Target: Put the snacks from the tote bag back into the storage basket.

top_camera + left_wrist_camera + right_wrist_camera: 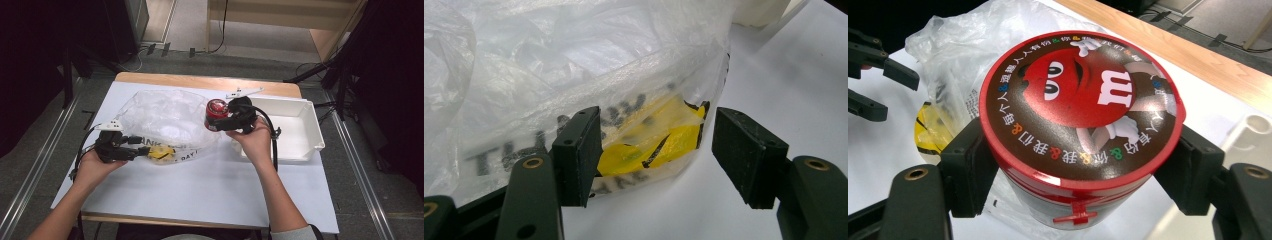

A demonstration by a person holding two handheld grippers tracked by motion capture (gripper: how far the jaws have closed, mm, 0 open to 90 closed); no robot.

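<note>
Bright even overhead light, dark surroundings, glare on plastic bag (549,65), near edges softly blurred

We're reading a white "m" logo on the red candy character printed on the tub lid (1082,105), with a ring of Chinese characters and coloured "&" signs running round its rim. On the clear plastic bag (165,117) we're making out black print "ANK" and "DAY" in the high view, and "TH" in the left gripper view; the rest is too creased to read.
</note>
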